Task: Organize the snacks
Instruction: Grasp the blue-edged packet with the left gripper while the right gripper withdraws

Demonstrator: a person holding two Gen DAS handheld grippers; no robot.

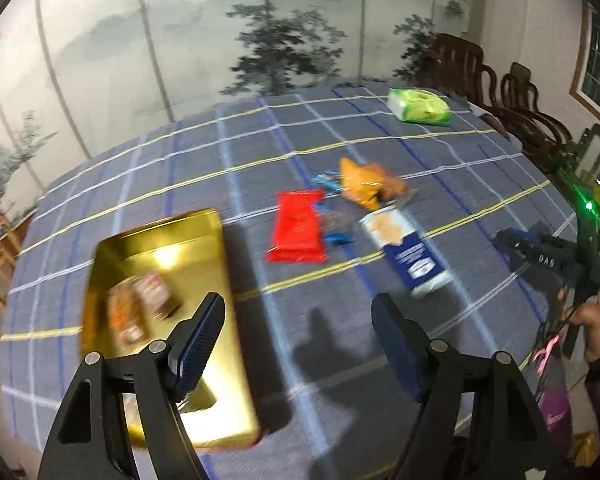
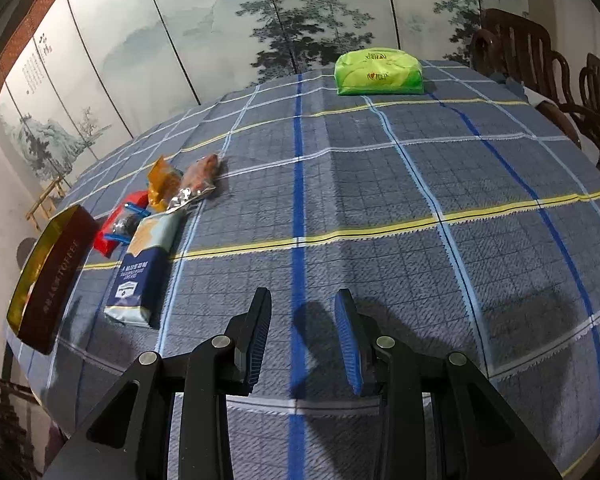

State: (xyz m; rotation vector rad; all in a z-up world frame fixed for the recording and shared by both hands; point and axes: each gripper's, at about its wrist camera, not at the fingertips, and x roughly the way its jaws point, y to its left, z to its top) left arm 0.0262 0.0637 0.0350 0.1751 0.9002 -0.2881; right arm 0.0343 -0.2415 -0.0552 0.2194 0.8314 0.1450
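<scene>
A gold-lined tin box (image 1: 168, 304) with dark red outer walls (image 2: 56, 268) sits at the table's left front, holding a few small snack packs (image 1: 140, 304). Loose on the cloth are a red packet (image 1: 298, 226), an orange packet (image 1: 364, 180), a blue-and-white cracker bag (image 1: 408, 248), and small blue-wrapped candies (image 1: 338, 238). My left gripper (image 1: 298, 320) is open and empty above the cloth, just right of the box. My right gripper (image 2: 302, 320) is open and empty over bare cloth, right of the cracker bag (image 2: 144, 264); it also shows in the left wrist view (image 1: 540, 256).
A green tissue pack (image 2: 380, 72) lies at the far side of the plaid-clothed table (image 2: 380, 208). Dark wooden chairs (image 2: 540, 64) stand along the right edge. A painted folding screen (image 2: 220, 40) stands behind the table.
</scene>
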